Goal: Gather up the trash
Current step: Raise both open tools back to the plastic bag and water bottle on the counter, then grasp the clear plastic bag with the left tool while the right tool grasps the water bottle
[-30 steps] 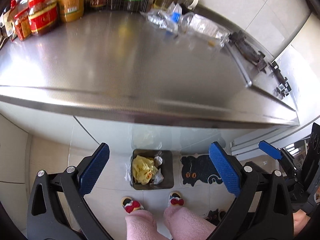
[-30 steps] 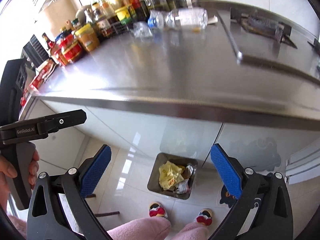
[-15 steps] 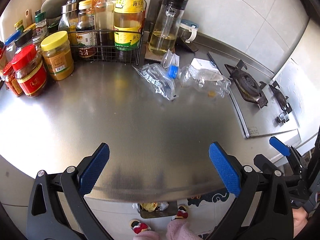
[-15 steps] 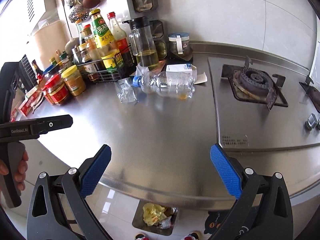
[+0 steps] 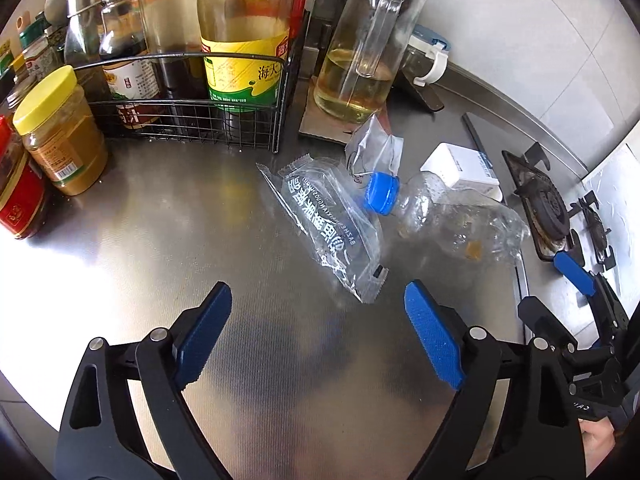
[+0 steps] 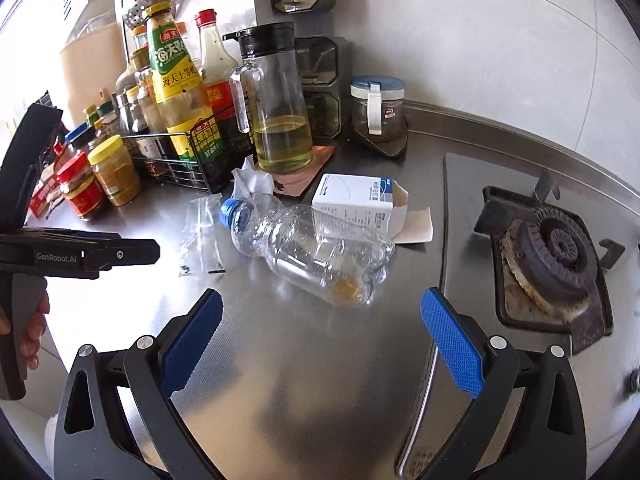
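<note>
While the steel surface fills most of both views, the stove takes the right side of the right wrist view, its burner dark and crusted. At the upper left of both frames a wire rack holds sauce bottles, with a yellow-lidded jar and a red jar just left of it. An oil jug stands on a mat right of the rack, in the upper middle.

Trash lies in the middle of the surface. A crushed clear bottle with a blue cap lies on its side, cap toward the rack. A white carton sits behind it, touching it, flap open. A clear printed wrapper lies flat just left of the cap, and a smaller crumpled wrapper sits between the cap and the jug.

Low in its own frame, the left gripper has its fingers spread, having just been closing a little, with nothing between them; the printed wrapper's near corner lies just beyond the tips. Likewise the right gripper has fingers spread wide and empty, with the bottle just beyond them.
</note>
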`<action>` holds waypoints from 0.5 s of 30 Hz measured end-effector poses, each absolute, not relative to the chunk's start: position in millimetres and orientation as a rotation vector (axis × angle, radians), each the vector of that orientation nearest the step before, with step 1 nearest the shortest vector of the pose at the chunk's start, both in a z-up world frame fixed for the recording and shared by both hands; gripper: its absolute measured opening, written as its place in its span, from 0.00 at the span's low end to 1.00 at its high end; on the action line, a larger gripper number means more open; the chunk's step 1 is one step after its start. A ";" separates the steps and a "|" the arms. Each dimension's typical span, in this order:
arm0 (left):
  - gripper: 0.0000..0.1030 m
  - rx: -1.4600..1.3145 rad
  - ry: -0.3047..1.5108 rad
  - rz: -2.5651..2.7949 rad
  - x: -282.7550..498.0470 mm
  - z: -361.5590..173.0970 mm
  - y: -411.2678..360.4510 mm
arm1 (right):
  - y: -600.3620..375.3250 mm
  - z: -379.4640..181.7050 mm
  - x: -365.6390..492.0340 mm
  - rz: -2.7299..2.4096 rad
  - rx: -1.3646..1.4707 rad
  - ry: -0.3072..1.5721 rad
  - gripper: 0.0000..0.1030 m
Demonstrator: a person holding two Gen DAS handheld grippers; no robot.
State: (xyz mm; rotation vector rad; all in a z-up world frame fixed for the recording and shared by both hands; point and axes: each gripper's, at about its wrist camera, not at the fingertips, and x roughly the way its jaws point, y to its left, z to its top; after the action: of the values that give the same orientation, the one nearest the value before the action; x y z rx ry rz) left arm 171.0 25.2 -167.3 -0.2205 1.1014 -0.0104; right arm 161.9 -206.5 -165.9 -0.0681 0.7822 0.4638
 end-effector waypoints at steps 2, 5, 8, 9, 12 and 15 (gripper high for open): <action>0.78 -0.224 1.119 -0.002 182.5 -175.5 24.3 | -204.7 -168.4 172.4 0.485 -0.087 0.773 0.97; 0.78 -0.240 1.138 -0.005 196.4 -185.1 21.4 | -203.6 -170.5 185.8 0.521 -0.098 0.764 0.97; 0.75 -0.242 1.148 -0.005 205.2 -191.7 17.2 | -201.6 -175.6 198.1 0.545 -0.111 0.774 0.97; 0.74 -0.243 1.153 -0.001 207.8 -194.5 17.0 | -200.7 -177.6 202.1 0.555 -0.113 0.780 0.97; 0.68 -0.233 1.157 0.015 212.4 -199.8 16.1 | -198.2 -182.2 210.7 0.602 -0.098 0.799 0.97; 0.67 -0.231 1.152 0.034 214.4 -200.4 18.6 | -194.6 -183.6 210.4 0.671 -0.088 0.810 0.96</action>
State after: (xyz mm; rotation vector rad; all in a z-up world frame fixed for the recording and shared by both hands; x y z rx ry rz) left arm 214.4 18.6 -200.4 -0.2306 1.1523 0.0342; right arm 210.4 -194.6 -183.6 -0.0877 0.8103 0.6706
